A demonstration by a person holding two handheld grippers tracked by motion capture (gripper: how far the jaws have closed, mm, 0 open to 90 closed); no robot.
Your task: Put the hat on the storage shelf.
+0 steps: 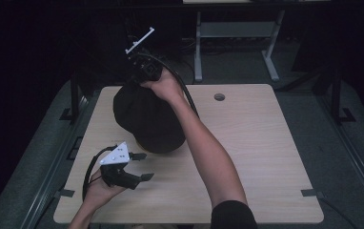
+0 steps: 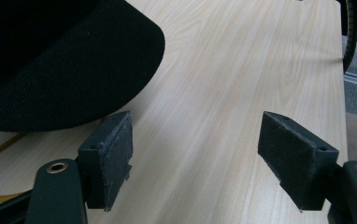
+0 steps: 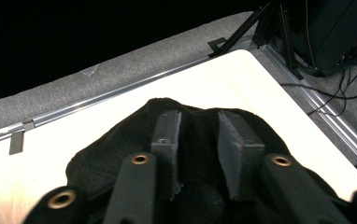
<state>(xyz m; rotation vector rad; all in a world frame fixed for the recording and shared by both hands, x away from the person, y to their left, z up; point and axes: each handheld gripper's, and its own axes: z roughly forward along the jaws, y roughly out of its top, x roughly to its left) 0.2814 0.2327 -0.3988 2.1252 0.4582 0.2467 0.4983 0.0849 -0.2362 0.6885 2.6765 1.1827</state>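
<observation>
Where the black cap (image 1: 146, 119) lies on the far-left part of the tabletop (image 1: 247, 143), its rounded brim points toward the person and its crown is lifted at the far side. Its fabric is matte, dark and finely woven, as the left gripper view shows along the brim edge (image 2: 74, 70). In the right gripper view the cloth (image 3: 120, 149) bunches up into a peak between the two pads.

Right tool (image 1: 144, 71): held by the right hand (image 1: 163, 86), with the forearm stretched diagonally across the tabletop from the near edge to the far-left corner. Its jaws are clenched on a fold of the cap's crown, the pads (image 3: 167, 135) nearly parallel with cloth pinched between them. A black cable arcs from it over the tabletop's far edge.

Left tool (image 1: 139, 167): held low by the left hand (image 1: 99, 191) near the front-left part of the tabletop, just beside the brim and apart from it. Its jaws stand released, spread wide over bare wood, the pads (image 2: 109, 154) grasping nothing. A grey three-cornered plate (image 1: 116, 155) sits on top.

Surroundings: a round grommet hole (image 1: 219, 97) in the tabletop's far side; grey carpet and table legs beyond.
</observation>
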